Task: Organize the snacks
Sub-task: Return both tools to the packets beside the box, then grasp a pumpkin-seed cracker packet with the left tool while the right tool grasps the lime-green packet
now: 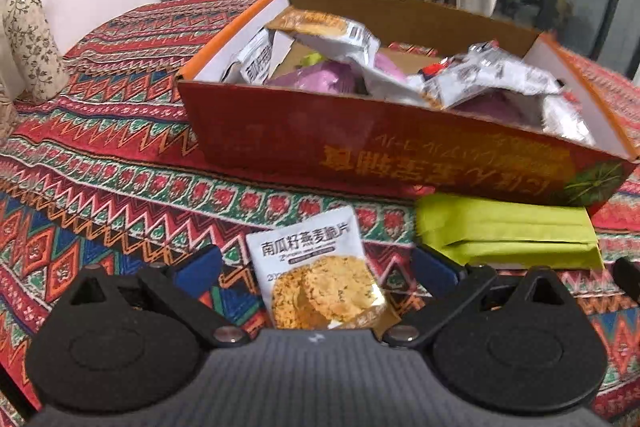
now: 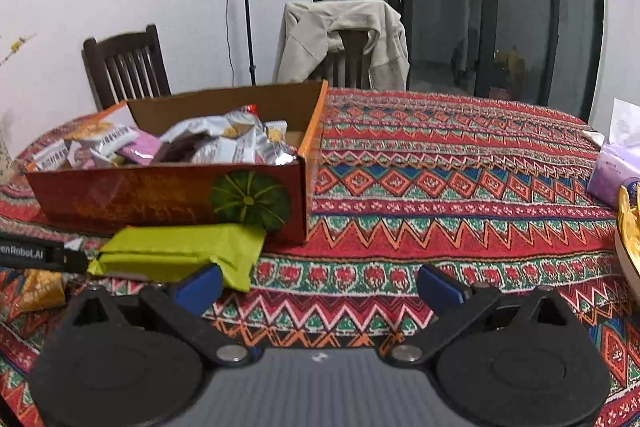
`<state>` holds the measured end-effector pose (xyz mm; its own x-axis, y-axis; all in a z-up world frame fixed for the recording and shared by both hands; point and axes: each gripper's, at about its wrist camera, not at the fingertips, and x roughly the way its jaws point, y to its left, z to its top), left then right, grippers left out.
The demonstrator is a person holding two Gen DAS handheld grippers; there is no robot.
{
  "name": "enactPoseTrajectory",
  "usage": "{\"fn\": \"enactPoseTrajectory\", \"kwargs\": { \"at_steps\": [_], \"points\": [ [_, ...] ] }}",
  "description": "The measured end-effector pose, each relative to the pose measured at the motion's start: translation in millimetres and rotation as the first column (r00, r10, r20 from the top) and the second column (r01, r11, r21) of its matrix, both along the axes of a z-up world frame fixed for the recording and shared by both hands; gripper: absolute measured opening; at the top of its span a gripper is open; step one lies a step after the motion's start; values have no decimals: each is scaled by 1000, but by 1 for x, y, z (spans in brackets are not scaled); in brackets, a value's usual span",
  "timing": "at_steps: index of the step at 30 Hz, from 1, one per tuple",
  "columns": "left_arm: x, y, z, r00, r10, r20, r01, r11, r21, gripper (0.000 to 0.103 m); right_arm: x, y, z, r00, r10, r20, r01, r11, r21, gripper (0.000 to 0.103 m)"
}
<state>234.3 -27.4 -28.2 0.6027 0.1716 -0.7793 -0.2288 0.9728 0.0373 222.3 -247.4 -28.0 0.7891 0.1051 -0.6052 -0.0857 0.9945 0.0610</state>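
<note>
An orange cardboard box [image 1: 360,151] sits on the patterned tablecloth, holding several silver and purple snack packets [image 1: 472,75]. A white oat-crisp packet [image 1: 316,267] lies flat on the cloth between the spread fingers of my left gripper [image 1: 316,269], which is open and not touching it. A lime-green packet [image 1: 508,231] rests against the box's front wall. In the right wrist view the same box [image 2: 168,195] and green packet [image 2: 180,251] lie ahead to the left. My right gripper [image 2: 318,287] is open over bare cloth, its left fingertip beside the green packet's corner.
A floral vase [image 1: 34,43] with yellow flowers stands at the far left. Two dark chairs [image 2: 124,67] are behind the table, one draped with a beige jacket [image 2: 344,35]. A purple tissue pack [image 2: 616,163] and a bowl's rim [image 2: 626,247] sit at the right edge. A tripod pole stands by the wall.
</note>
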Motion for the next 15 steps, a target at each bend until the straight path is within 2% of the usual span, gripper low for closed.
{"fn": "enactPoseTrajectory", "kwargs": {
  "at_steps": [2, 10, 13, 15],
  "points": [
    [-2, 4, -1, 1000, 14, 4, -14, 1000, -20, 103, 0, -1, 0, 1000, -2, 0, 2, 1000, 3, 103],
    [-10, 25, -2, 997, 73, 29, -73, 997, -10, 103, 0, -1, -1, 1000, -1, -4, 1, 1000, 1, 103],
    [-12, 26, -2, 998, 55, 35, -54, 998, -9, 103, 0, -1, -2, 1000, -1, -6, 1, 1000, 0, 103],
    [-14, 25, -2, 999, 30, 46, -30, 1000, -5, 98, 2, -1, -3, 1000, -1, -13, 1, 1000, -4, 103]
  ]
}}
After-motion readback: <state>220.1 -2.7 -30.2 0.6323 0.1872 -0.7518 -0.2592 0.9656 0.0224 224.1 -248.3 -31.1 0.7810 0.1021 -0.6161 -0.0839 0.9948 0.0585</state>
